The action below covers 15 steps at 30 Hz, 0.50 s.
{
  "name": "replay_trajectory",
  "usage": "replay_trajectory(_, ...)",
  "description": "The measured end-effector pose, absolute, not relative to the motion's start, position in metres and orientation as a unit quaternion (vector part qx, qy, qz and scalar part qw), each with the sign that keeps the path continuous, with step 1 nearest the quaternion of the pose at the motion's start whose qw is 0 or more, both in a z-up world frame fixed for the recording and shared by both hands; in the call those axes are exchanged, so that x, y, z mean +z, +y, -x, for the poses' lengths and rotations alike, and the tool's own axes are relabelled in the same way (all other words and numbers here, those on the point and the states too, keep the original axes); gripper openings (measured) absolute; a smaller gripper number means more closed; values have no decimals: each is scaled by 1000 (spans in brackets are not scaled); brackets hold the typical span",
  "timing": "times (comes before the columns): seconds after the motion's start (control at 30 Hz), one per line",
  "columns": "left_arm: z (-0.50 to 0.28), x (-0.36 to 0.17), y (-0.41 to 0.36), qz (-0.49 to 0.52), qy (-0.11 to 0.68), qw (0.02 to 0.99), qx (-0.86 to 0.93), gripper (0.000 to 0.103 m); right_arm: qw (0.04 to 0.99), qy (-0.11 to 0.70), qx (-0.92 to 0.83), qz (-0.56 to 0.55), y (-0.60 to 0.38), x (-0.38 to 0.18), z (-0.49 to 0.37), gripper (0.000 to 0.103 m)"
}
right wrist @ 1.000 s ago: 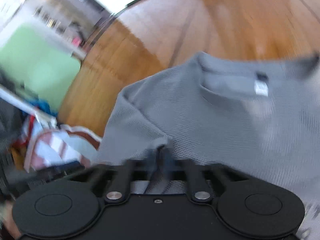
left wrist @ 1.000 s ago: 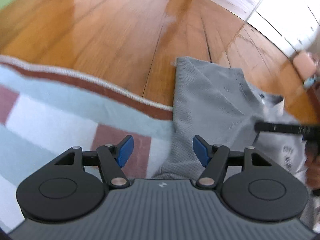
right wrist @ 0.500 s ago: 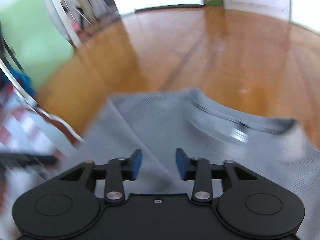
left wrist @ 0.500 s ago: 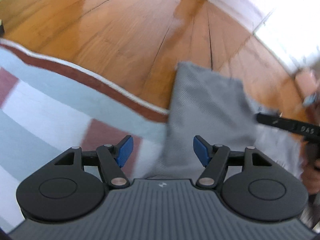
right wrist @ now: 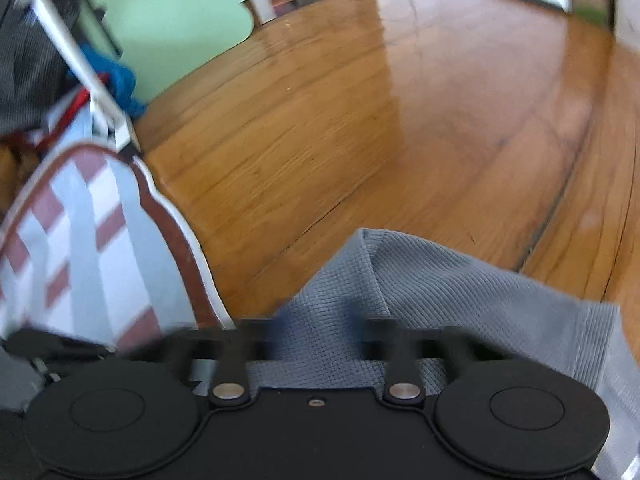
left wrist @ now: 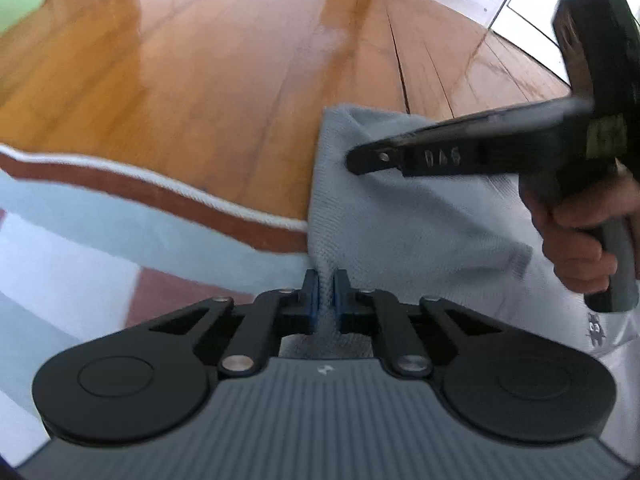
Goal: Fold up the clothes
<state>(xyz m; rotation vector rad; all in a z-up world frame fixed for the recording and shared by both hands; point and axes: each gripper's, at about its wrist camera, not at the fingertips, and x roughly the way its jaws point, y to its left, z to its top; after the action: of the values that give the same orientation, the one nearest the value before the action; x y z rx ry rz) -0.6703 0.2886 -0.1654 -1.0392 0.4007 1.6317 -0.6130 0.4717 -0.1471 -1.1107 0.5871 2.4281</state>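
A grey knit shirt lies partly on the checked rug and partly on the wood floor. My left gripper is shut on a pinched fold at the shirt's near left edge. My right gripper reaches in from the right over the shirt's far part, a hand on its handle. In the right wrist view the shirt lies under and between the blurred fingers of the right gripper, which stand apart.
A blue, white and brown checked rug lies on the left. Wood floor stretches ahead. A white rack leg, blue cloth and a green panel stand at the far left.
My left gripper has closed on the shirt's near edge. My right gripper let go of the shirt, opened and swung left over its far corner.
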Motion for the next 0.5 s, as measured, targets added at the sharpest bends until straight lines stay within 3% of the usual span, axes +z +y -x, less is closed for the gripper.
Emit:
replay_trajectory(0.07, 669, -161, 287, 422, 172, 537, 710, 1, 224, 173, 879, 385, 466, -143, 610, 0)
replay_trajectory(0.17, 658, -163, 292, 363, 259, 474, 759, 2, 285, 139, 871, 375, 468, -137, 605, 3)
replay_trajectory(0.33, 679, -158, 280, 455, 147, 529, 701, 15, 300, 179, 866, 358, 464, -122, 579, 34)
replay_trajectory(0.4, 679, -151, 277, 463, 121, 560, 676, 32, 291, 199, 863, 362, 455, -120, 565, 60)
replay_trajectory(0.5, 667, -143, 266, 455, 139, 594, 649, 38, 300, 232, 849, 369, 445, -124, 536, 62)
